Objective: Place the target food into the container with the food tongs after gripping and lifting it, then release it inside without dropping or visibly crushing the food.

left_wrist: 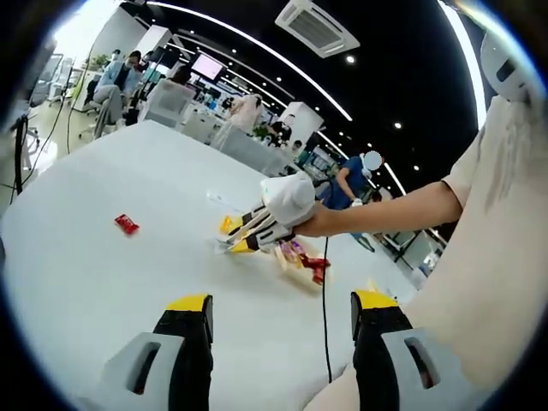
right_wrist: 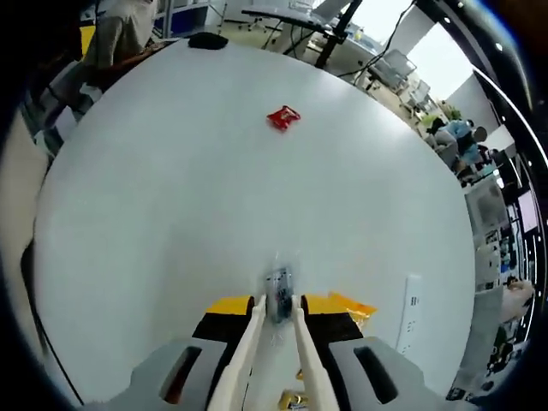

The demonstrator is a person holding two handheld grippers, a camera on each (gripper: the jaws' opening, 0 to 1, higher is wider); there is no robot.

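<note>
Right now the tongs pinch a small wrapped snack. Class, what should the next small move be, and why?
Probably lift it a little, straight up, without squeezing harder. The right gripper is shut on the tongs, whose tips hold the snack low over the table.

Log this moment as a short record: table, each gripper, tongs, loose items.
table: white table top
left gripper: left gripper over the table, jaws apart, nothing between them
right gripper: right gripper shut on the food tongs
tongs: tips pinch a small clear-wrapped item, which cannot be identified
person: gloved hand on the right gripper, seen in the left gripper view
loose items: red wrapped snack lying apart; pile of wrapped snacks beside the right gripper
</note>
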